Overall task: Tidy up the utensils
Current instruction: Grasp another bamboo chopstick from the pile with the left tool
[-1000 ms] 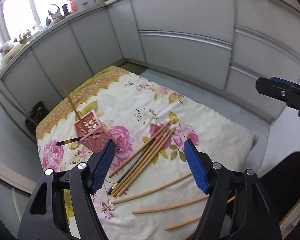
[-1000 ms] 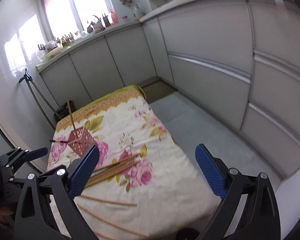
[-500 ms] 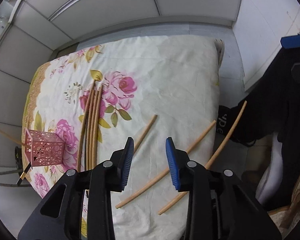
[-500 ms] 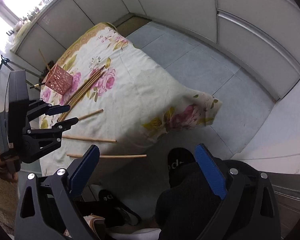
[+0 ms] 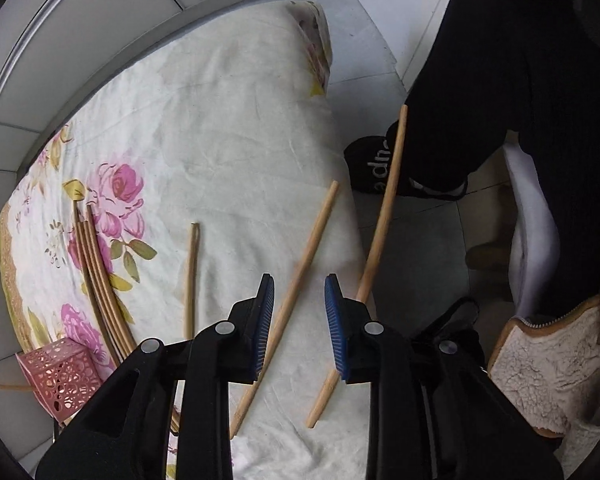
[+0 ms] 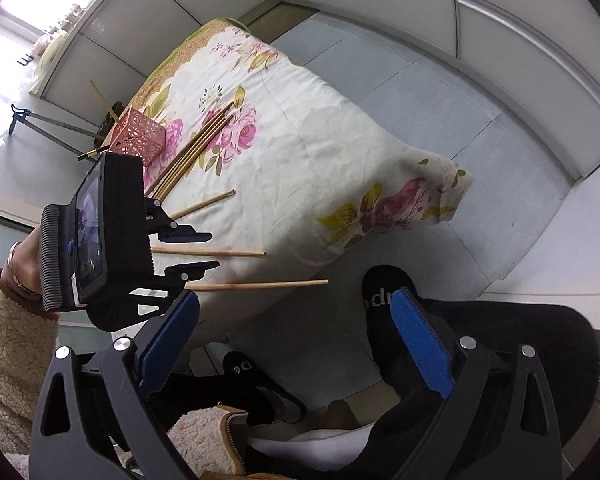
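Note:
My left gripper [image 5: 299, 320] is open, jaws straddling a loose wooden chopstick [image 5: 300, 272] on the flowered cloth [image 5: 228, 128]; it also shows in the right wrist view [image 6: 198, 250]. Another chopstick [image 5: 376, 236] overhangs the cloth's edge just right of it, a shorter one [image 5: 191, 276] lies to the left. A bundle of several chopsticks [image 5: 98, 276] lies beside the pink perforated holder [image 5: 60, 376], which holds one stick [image 6: 104, 102]. My right gripper [image 6: 296, 344] is wide open and empty, held off the cloth above the person's legs.
The cloth-covered low table [image 6: 300, 128] stands in a corner of white cabinets [image 6: 500, 20]. The person's black trousers and slippers [image 6: 388, 296] lie below the near edge. A fleece sleeve [image 5: 552, 368] is at the right.
My left gripper has dropped closer to the cloth and now straddles a loose chopstick. The right gripper tilted down slightly and stayed wide open.

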{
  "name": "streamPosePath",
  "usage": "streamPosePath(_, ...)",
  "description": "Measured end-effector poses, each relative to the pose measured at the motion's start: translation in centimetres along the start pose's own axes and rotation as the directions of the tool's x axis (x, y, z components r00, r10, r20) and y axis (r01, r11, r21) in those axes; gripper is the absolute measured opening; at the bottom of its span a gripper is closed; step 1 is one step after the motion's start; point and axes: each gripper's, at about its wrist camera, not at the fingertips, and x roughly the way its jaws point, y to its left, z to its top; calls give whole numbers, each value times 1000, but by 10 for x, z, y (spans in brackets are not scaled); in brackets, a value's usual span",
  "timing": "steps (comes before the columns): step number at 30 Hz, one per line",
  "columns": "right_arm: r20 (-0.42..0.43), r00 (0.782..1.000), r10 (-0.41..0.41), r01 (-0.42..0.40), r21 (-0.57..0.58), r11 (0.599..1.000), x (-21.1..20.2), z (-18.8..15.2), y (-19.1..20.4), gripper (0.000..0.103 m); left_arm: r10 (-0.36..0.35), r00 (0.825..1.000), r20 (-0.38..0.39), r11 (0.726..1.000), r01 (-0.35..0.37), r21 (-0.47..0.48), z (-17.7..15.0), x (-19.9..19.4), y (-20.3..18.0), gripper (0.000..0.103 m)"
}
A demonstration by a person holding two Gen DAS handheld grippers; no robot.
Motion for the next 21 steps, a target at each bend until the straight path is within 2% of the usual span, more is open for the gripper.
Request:
streamPosePath(5, -122, 987, 109, -94, 122, 988, 32, -4, -6, 94, -53, 998, -30, 998, 53, 19, -2, 9, 4, 27)
streamPosePath(7, -156, 973, 168, -135, 203, 970, 46, -5, -11, 94, -57, 996, -63, 998, 59, 22, -1, 19, 7, 22)
streamPosePath(9, -165, 967, 192, -147, 253, 956, 56, -5, -14, 94, -67, 995, -79, 997, 69, 24, 0, 24, 9, 19)
streamPosePath(12, -167, 963, 211, -153, 307, 939, 66, -5, -19, 94, -86, 993, -79, 996, 88, 22, 1, 26, 13, 14)
streamPosePath(16, -157, 969, 191, -129, 340, 932, 74, -4, -22, 94, -98, 994, -52, 995, 100, 23, -3, 24, 17, 8)
streamPosePath(17, -155, 971, 184, -122, 343, 932, 77, -3, -22, 94, -93, 995, -42, 995, 94, 15, -5, 23, 19, 5)
streamPosePath(21, -154, 974, 166, -103, 354, 930, 92, -1, -19, 94, -56, 998, 20, 997, 57, -60, -16, 13, 31, 5)
